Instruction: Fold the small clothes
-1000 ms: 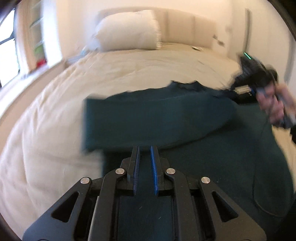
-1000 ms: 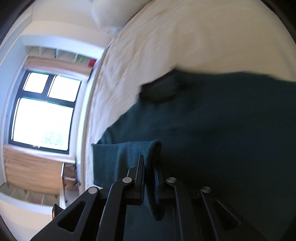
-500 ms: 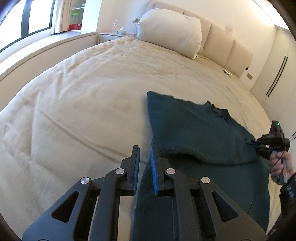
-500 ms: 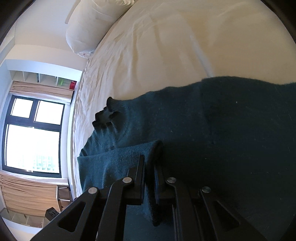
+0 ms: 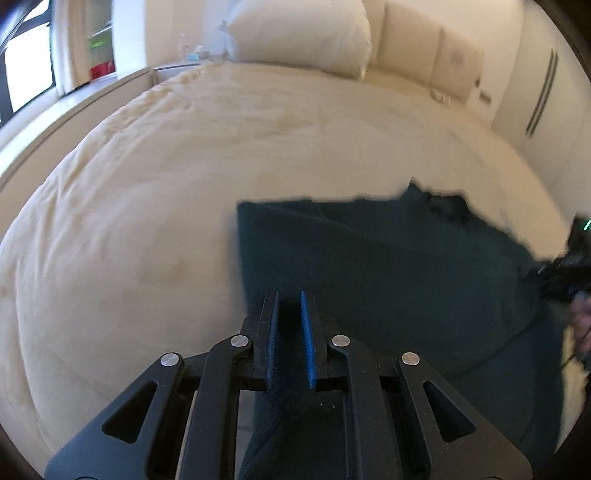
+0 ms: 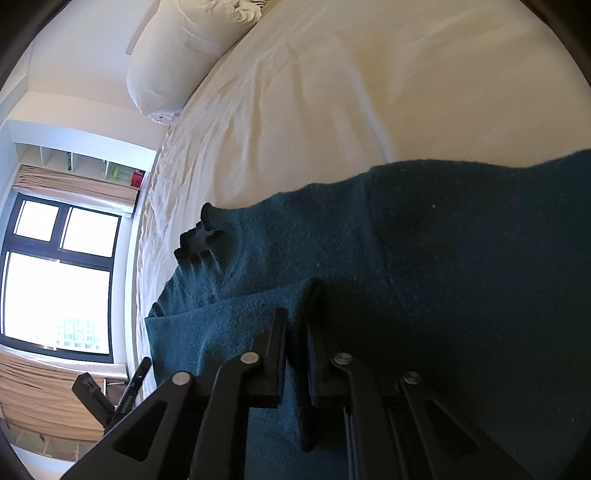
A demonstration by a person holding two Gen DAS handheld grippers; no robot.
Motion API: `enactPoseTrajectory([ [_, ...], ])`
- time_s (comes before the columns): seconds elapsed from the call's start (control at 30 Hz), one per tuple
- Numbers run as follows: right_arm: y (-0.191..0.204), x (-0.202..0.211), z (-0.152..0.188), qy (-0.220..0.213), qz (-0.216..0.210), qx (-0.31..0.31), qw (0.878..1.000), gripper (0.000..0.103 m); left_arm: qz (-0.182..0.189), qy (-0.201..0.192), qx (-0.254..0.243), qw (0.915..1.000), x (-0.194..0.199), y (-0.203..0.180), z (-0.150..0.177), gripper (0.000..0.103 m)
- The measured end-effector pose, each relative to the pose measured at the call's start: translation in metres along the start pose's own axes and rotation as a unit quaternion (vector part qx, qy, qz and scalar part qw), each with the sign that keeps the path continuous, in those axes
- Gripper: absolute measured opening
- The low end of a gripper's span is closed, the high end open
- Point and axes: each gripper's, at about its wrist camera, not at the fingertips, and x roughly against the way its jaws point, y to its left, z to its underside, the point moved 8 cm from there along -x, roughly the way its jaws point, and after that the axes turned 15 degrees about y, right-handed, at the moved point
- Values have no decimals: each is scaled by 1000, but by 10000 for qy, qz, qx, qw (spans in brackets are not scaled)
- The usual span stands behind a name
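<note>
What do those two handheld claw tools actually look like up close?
Both are matte black plastic linkages with triangular cut-outs and round silver pivot pins. The left gripper has two flat fingers faced with ribbed blue pads. The right gripper looks the same; seen from afar, it carries a small green light.

Place: a home bedroom.
Bed [image 5: 184, 206]: wide, under a cream cover.
Pillow [image 5: 299, 33]: plump, leaning on the padded headboard [image 5: 436, 55].
Window [image 6: 55, 280]: dark-framed, with a tan curtain [image 6: 74, 184].
Shelves [image 6: 85, 162]: white cubbies above it.
Wardrobe doors [image 5: 546, 96]: white, beside the bed.
</note>
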Motion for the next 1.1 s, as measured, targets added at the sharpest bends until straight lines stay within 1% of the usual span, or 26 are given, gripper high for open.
enactPoseTrajectory([
  [0.03, 1, 1, 4, 14, -16, 19, 10000, 24, -34, 80, -38, 10000, -8, -2, 1, 12],
  [0.1, 6, 2, 11, 3, 71, 144, 9999, 32, -120, 99, -84, 9998, -18, -3, 2, 12],
  [0.2, 12, -2, 19, 64, 308, 376, 9988, 33, -191, 92, -155, 9997, -22, -4, 0, 12],
  [0.23, 13, -3, 20, 93, 404, 438, 9982, 32, -200, 108, -162, 9996, -23, -4, 0, 12],
  [0.27, 13, -5, 21, 92, 594, 519, 9968, 27, -209, 124, -167, 9996, -25, -5, -1, 12],
  [0.3, 12, -5, 20, 85, 773, 540, 9955, 11, -220, 140, -178, 9995, -26, -5, -1, 12],
  [0.33, 11, -6, 19, 99, 814, 511, 9953, 10, -218, 144, -176, 9995, -27, -5, -1, 12],
  [0.57, 1, 8, 11, -179, 795, 359, 9960, 8, -174, 125, -148, 9997, -26, -4, 2, 12],
  [0.7, -4, 4, 10, -101, 957, 483, 9942, 8, -147, 139, -148, 9997, -25, -4, 2, 12],
  [0.77, -8, 5, 10, -129, 882, 404, 9952, 8, 67, 137, -26, 9999, -19, 0, 1, 12],
  [0.83, -1, 9, 12, -221, 1045, 577, 9926, 8, 408, 41, 216, 9989, -8, 9, -2, 12],
  [0.87, 5, 11, 12, -275, 1210, 745, 9895, 8, 426, -83, 422, 9982, 0, 21, -6, 12],
  [0.9, 8, 13, 12, -310, 1324, 837, 9872, 8, 399, -162, 524, 9977, 6, 29, -10, 12],
  [0.97, 9, 14, 9, -338, 1352, 796, 9870, 8, 361, -243, 632, 9971, 13, 42, -21, 12],
  [1.03, 10, 15, 8, -398, 1415, 861, 9854, 8, 325, -314, 615, 9971, 18, 44, -29, 12],
  [1.1, 7, 11, 8, -367, 1535, 866, 9837, 8, 262, -361, 457, 9980, 19, 37, -33, 12],
])
